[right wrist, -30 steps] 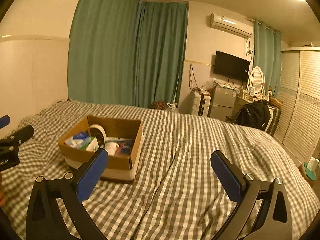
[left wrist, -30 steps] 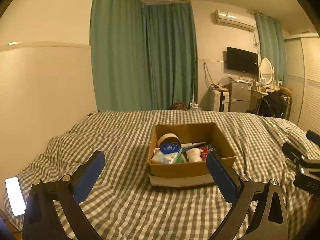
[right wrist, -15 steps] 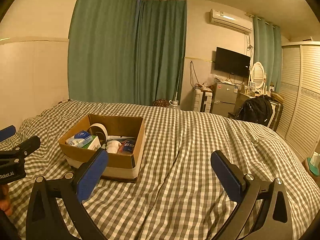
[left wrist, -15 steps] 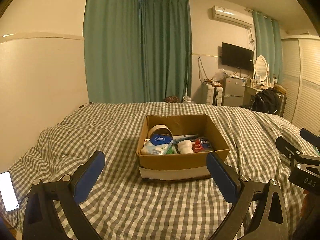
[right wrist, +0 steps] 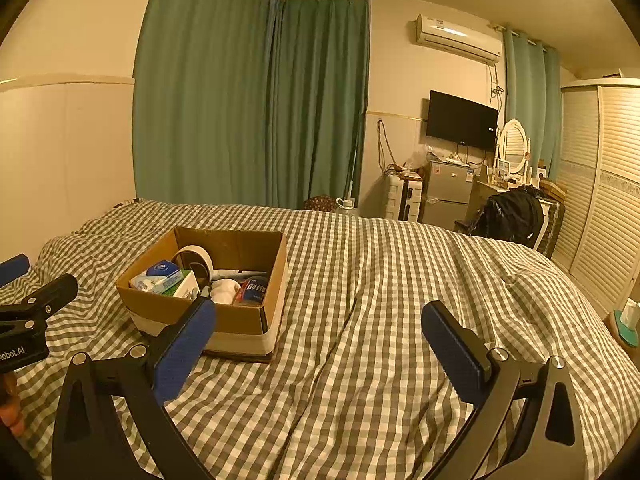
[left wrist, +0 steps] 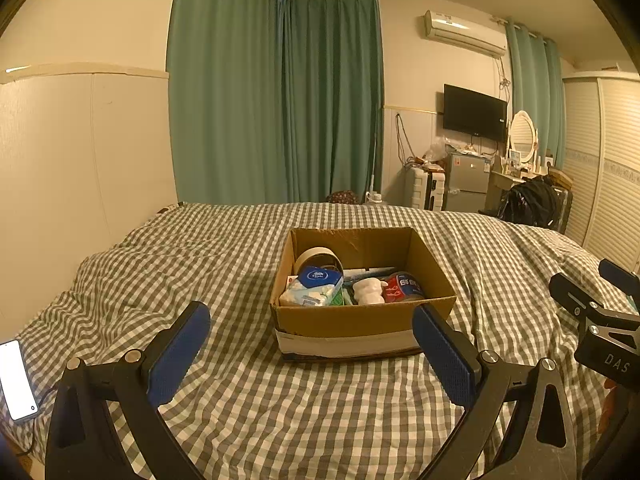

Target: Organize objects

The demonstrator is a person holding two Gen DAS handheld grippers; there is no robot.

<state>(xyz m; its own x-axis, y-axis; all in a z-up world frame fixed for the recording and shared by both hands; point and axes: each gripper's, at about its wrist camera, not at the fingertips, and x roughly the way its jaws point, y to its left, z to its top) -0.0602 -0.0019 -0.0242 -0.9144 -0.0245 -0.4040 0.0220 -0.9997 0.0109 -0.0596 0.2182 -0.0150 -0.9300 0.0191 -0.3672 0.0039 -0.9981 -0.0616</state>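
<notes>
A: How are the two grippers held?

B: The left gripper [left wrist: 310, 340] is level and low over the checked duvet [left wrist: 168, 272], pointing straight at the cardboard box [left wrist: 360, 320]. Its blue pads [left wrist: 176, 354] stand wide apart with nothing between them. The right gripper [right wrist: 320, 336] is held the same way, further right, aimed past the box's right side at bare bedding; its pads [right wrist: 452, 350] are also spread wide and empty. Each one shows at the edge of the other's view.

A: Where is the box?

B: In the middle of the bed, just beyond the left gripper's fingertips, not touching them. From the right wrist view it sits to the left, behind that gripper's left pad.

A: What's in it, left to right?

B: A pale blue tissue pack [left wrist: 310, 294] with a round blue tin [left wrist: 318, 276] on top, a roll of tape [left wrist: 318, 258] standing on edge behind them, a white figurine-like lump [left wrist: 370, 290], then a red can [left wrist: 402, 286] lying on its side. Some pens lie along the far side.

A: Anything else around?

B: A lit phone [left wrist: 16, 384] lies at the near left edge of the bed. Far off are green curtains [left wrist: 276, 100], an air conditioner [left wrist: 464, 34], a wall television [left wrist: 474, 112], a small fridge [left wrist: 466, 182] and a black backpack [left wrist: 528, 202]. Nothing stands between either gripper and the box.
</notes>
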